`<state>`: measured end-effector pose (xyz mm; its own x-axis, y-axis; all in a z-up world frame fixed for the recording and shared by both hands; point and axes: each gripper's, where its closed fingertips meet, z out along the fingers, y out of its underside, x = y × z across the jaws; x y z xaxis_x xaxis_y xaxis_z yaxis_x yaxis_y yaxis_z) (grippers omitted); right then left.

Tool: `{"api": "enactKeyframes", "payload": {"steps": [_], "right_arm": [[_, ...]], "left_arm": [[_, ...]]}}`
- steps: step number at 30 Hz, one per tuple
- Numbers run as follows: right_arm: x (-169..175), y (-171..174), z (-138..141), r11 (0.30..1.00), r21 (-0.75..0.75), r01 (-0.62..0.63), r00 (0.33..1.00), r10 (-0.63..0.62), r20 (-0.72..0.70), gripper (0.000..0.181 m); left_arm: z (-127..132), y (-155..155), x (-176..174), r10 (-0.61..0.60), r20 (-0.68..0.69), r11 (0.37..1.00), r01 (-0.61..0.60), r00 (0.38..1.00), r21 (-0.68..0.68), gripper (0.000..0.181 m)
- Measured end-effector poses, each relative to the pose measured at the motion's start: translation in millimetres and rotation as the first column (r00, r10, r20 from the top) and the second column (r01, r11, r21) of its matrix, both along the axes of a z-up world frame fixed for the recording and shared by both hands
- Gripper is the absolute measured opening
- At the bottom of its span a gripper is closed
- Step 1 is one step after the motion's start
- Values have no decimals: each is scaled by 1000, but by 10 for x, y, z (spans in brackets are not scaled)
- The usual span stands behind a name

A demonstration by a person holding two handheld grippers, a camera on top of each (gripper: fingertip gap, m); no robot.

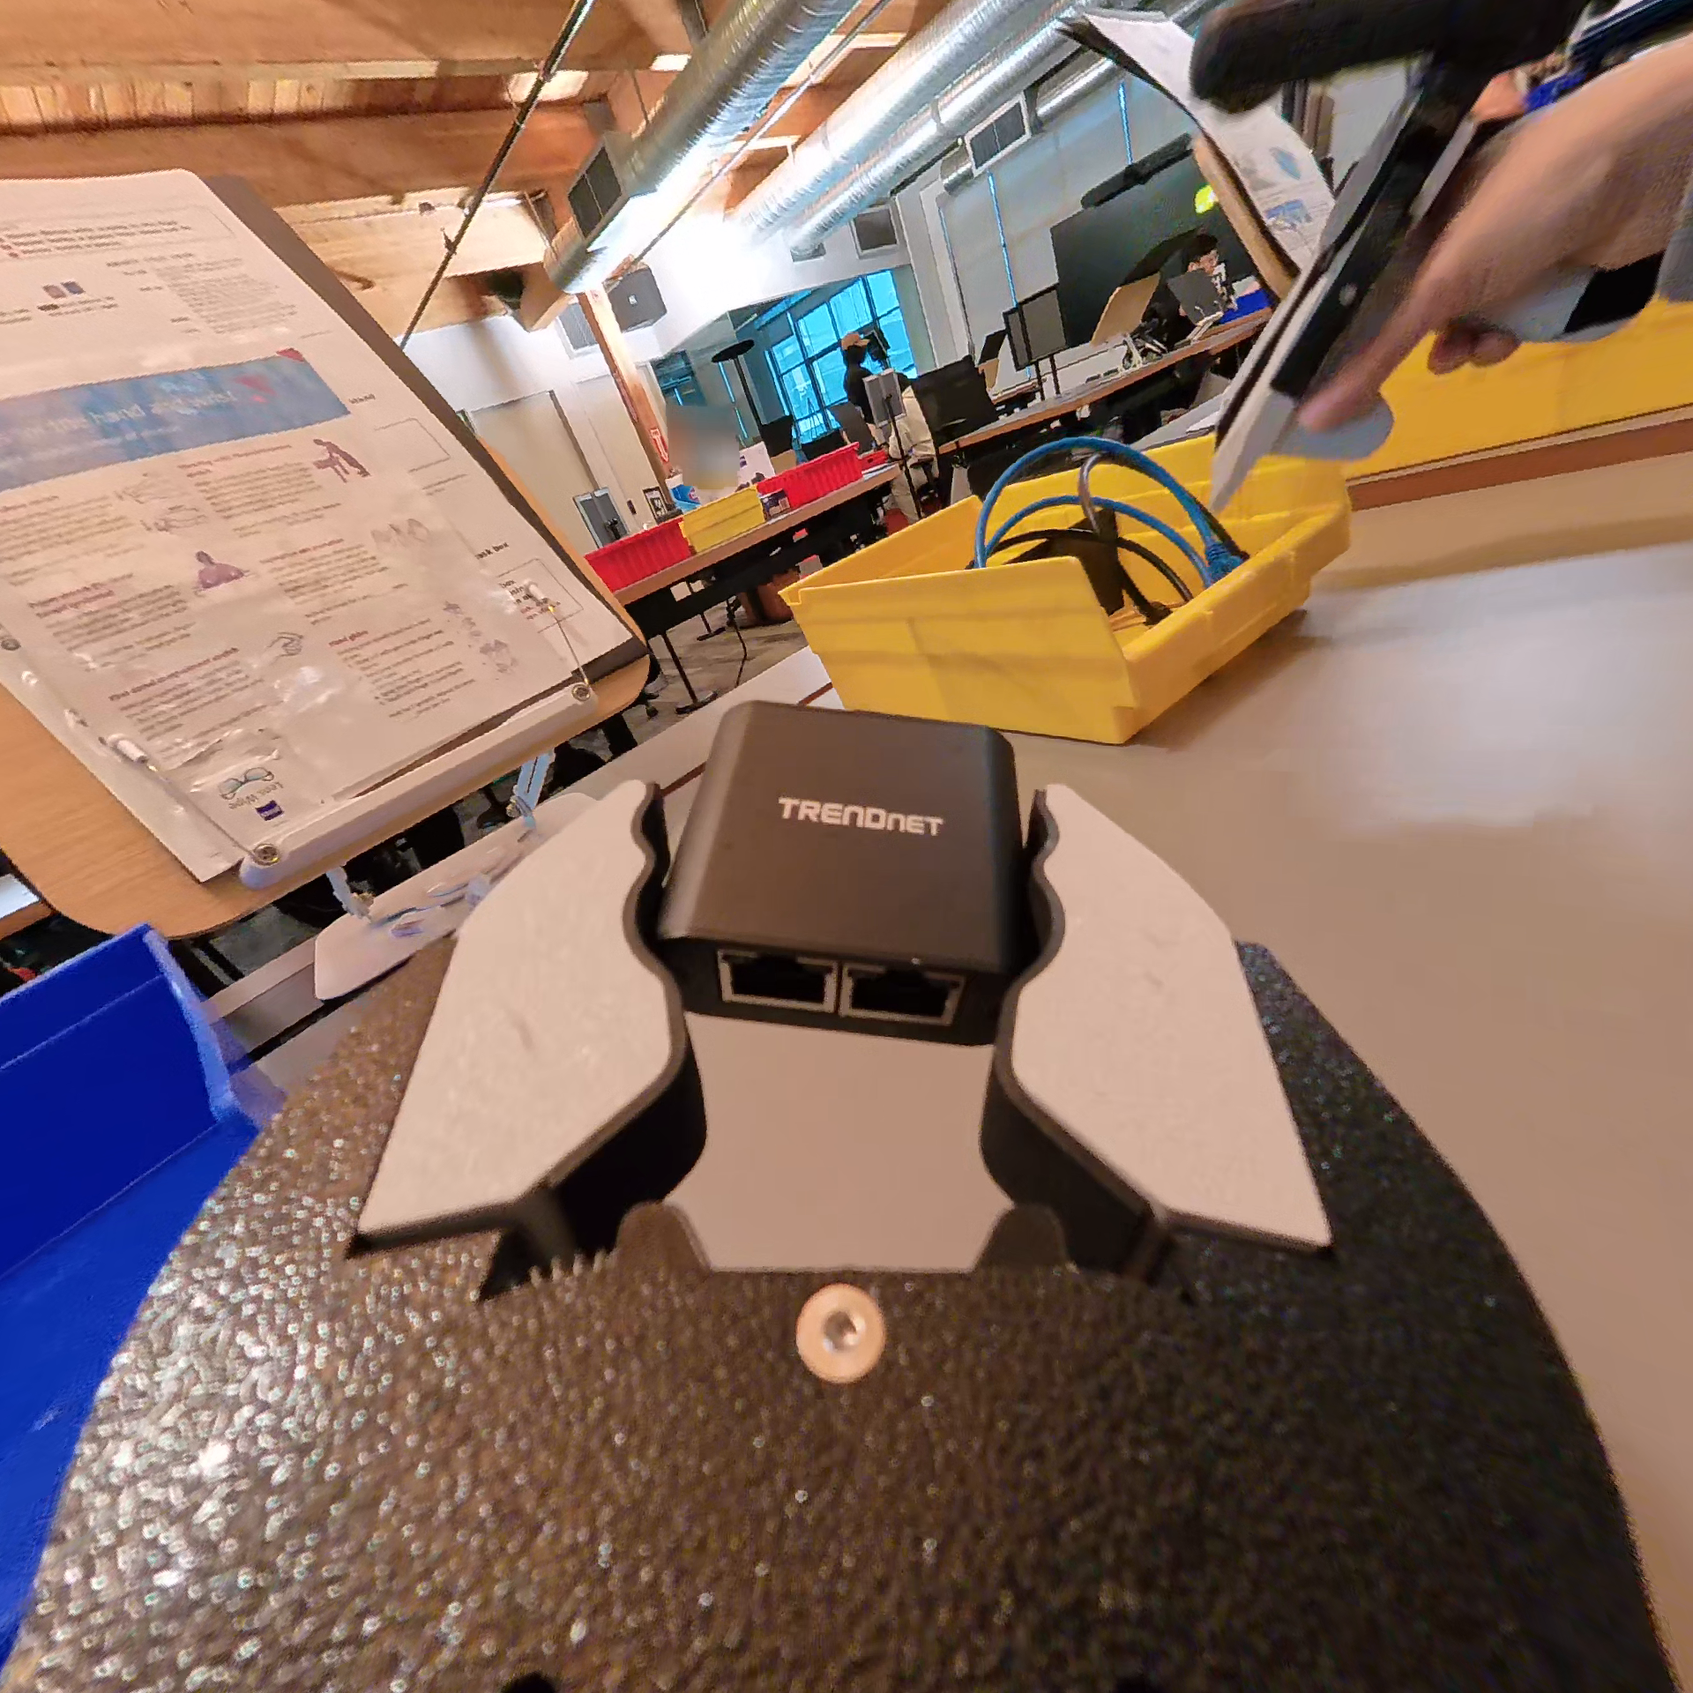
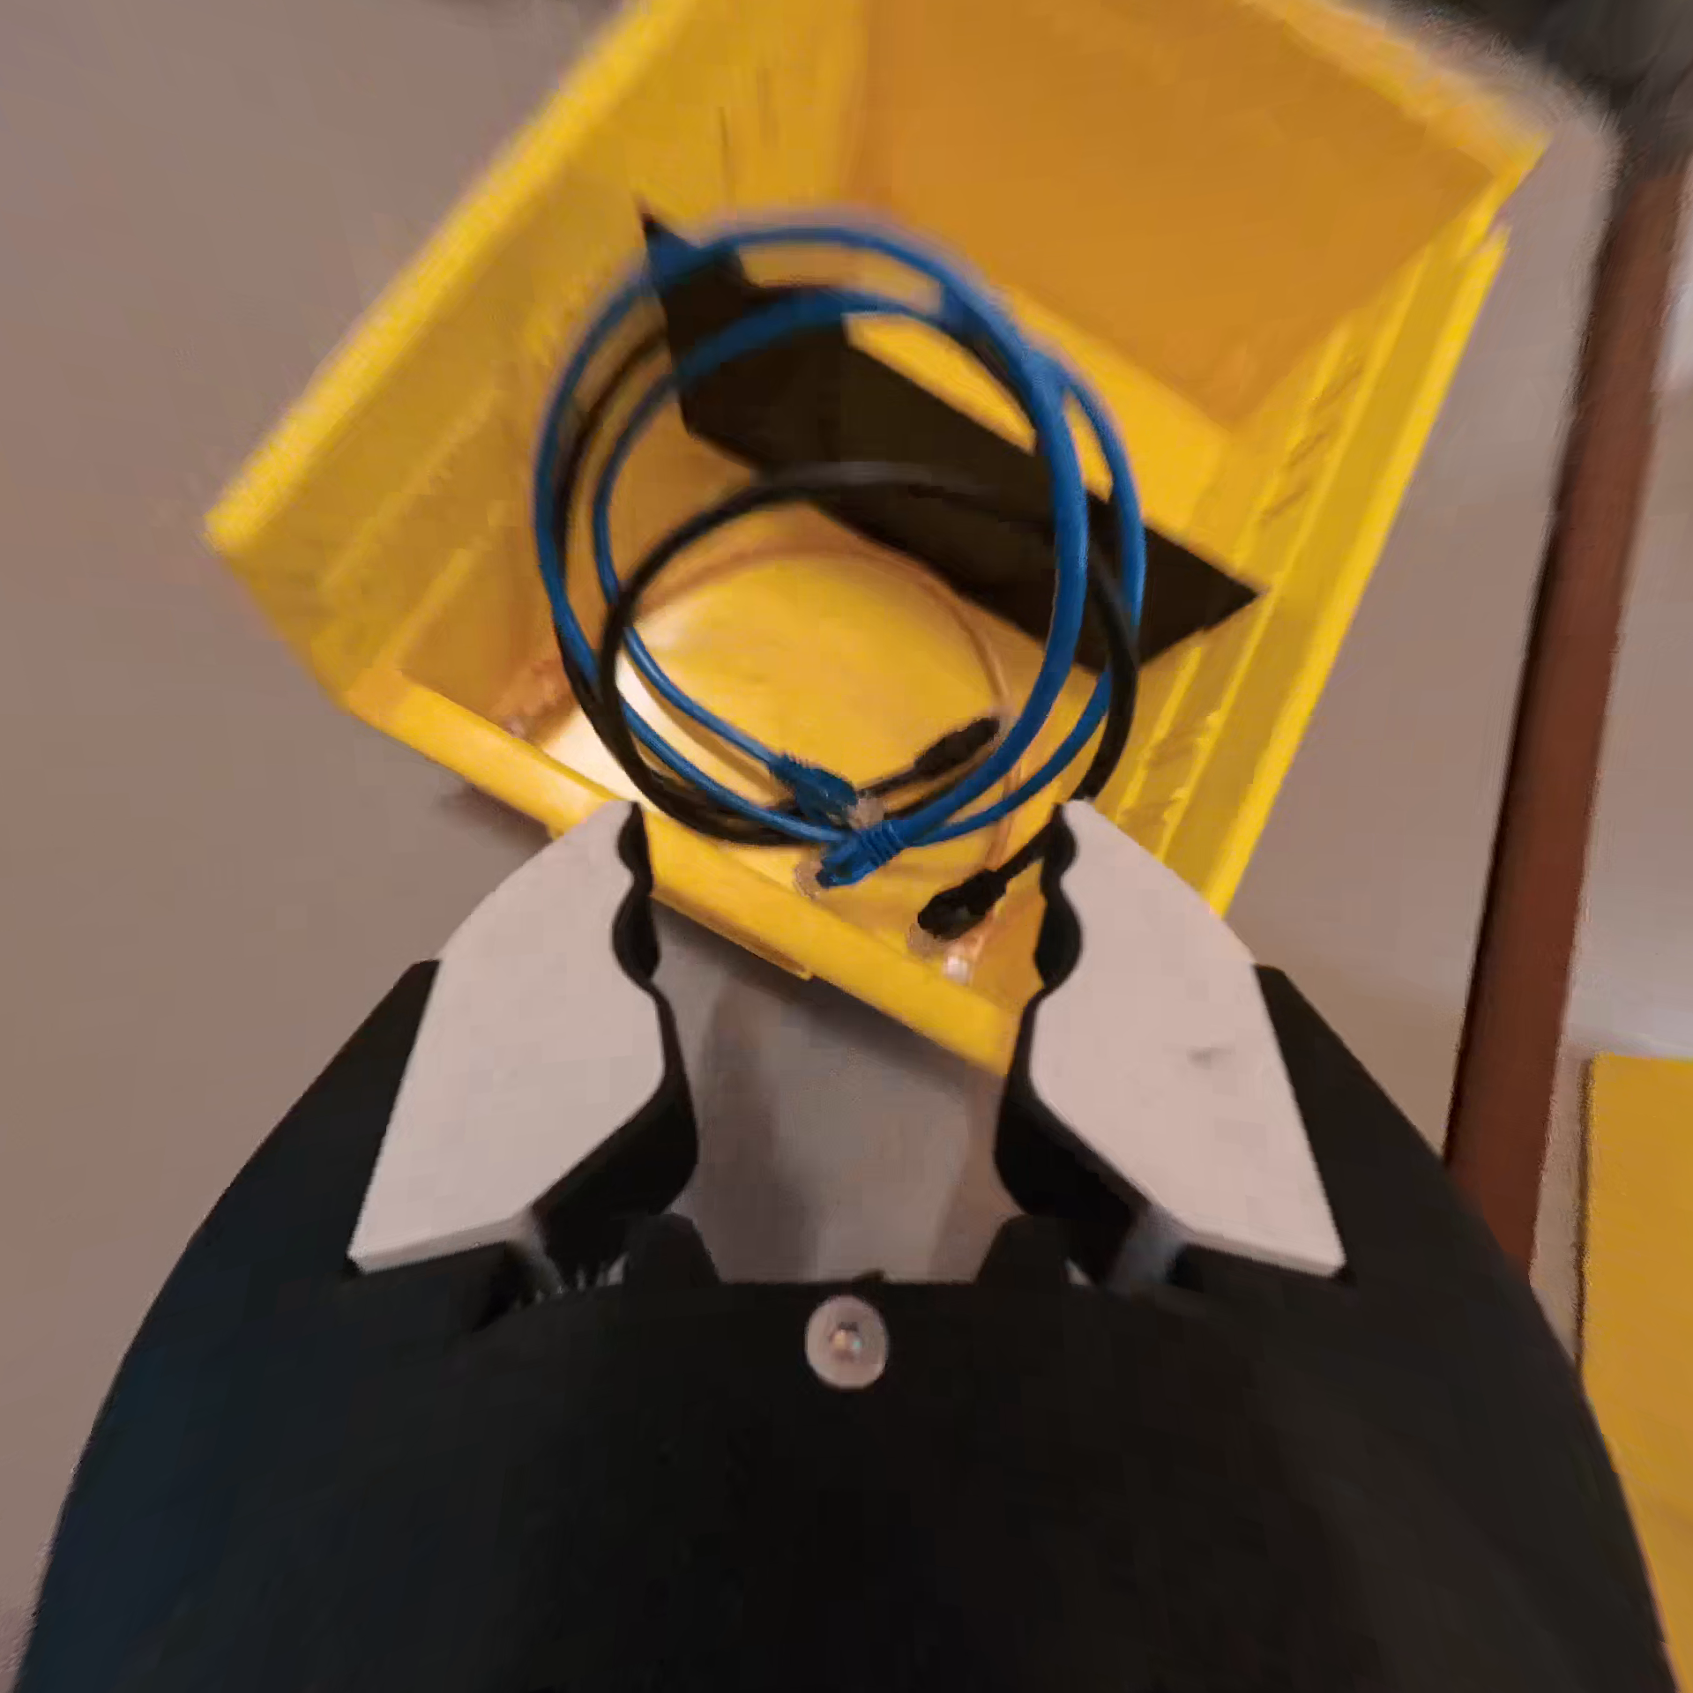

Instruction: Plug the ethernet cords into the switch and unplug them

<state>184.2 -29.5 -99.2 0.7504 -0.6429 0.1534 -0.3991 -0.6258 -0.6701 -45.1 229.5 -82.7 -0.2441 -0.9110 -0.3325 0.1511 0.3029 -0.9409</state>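
A small black switch with two empty ports facing the camera sits on the grey table between my left gripper's fingers; the jaws press its two sides. A yellow bin holds a coiled blue ethernet cord and a coiled black cord, their plugs lying near the bin's near wall. My right gripper is open and empty, hovering just above the bin's near edge. In the left wrist view the bin stands behind the switch, with the right gripper reaching down into it.
A blue bin stands at the left of the switch. A tilted board with a printed sheet rises at the far left. A black divider crosses the yellow bin. A brown table edge runs at the right.
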Motion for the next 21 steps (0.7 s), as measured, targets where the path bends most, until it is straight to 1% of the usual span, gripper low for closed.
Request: {"api": "enactKeyframes", "payload": {"steps": [1,2,3,4,5,6,7,9,10,11,12,13,14,15,16,17,18,19,20,21], "right_arm": [[-71,100,185,998,57,-40,996,35,78,88],[-228,291,373,980,122,-156,977,136,163,90],[-497,537,522,930,176,-324,929,277,245,91],[-850,776,606,843,209,-496,852,426,305,90],[-1205,979,627,747,239,-621,775,538,332,88],[-1520,1161,610,660,273,-700,713,616,336,85],[-1782,1332,583,589,312,-745,667,663,341,84],[-2254,1621,531,446,422,-790,593,732,336,84],[-2449,1729,529,374,459,-806,551,756,352,82],[-2589,1813,530,321,478,-818,522,763,381,81],[-2689,1889,517,287,471,-834,494,768,407,80],[-2758,1948,503,268,448,-853,469,770,433,80],[-2777,1976,500,282,439,-853,478,758,443,78],[-2753,2031,475,321,479,-817,527,755,391,73],[-2786,2062,419,345,556,-756,557,785,271,72],[-2817,2087,314,385,622,-682,567,815,118,68],[-2807,2118,190,454,661,-598,581,813,-33,64],[-2837,2137,127,486,711,-507,567,810,-149,77],[-2897,2146,128,484,776,-405,526,817,-236,79],[-2937,2160,173,466,834,-295,473,830,-296,68]], "left_arm": [[-14,-11,0,-17,-14,1000,17,1000,-9,74],[-27,-31,-3,-44,-32,999,43,999,-26,74],[-33,-55,-9,-76,-48,996,73,996,-49,74],[-35,-93,-23,-122,-63,990,117,991,-77,74],[-35,-146,-49,-182,-78,979,173,980,-110,74],[-28,-202,-85,-244,-87,963,231,966,-141,74],[-19,-263,-129,-309,-93,942,291,946,-168,74],[-7,-393,-242,-444,-109,883,412,890,-226,74],[9,-439,-293,-491,-106,855,456,865,-247,74],[27,-476,-338,-531,-99,829,492,841,-266,74],[40,-514,-389,-574,-96,799,529,813,-286,74],[49,-544,-433,-608,-96,772,559,788,-304,74],[51,-559,-460,-628,-97,757,576,772,-310,74],[44,-556,-464,-625,-100,761,577,774,-296,74],[37,-538,-448,-602,-95,784,565,793,-257,74],[39,-521,-433,-574,-79,809,551,815,-204,74],[37,-515,-427,-554,-66,828,540,830,-151,74],[24,-512,-413,-532,-67,845,524,844,-105,74],[3,-510,-397,-510,-73,860,507,857,-57,74],[-16,-523,-394,-498,-77,866,499,864,-10,74]]}}
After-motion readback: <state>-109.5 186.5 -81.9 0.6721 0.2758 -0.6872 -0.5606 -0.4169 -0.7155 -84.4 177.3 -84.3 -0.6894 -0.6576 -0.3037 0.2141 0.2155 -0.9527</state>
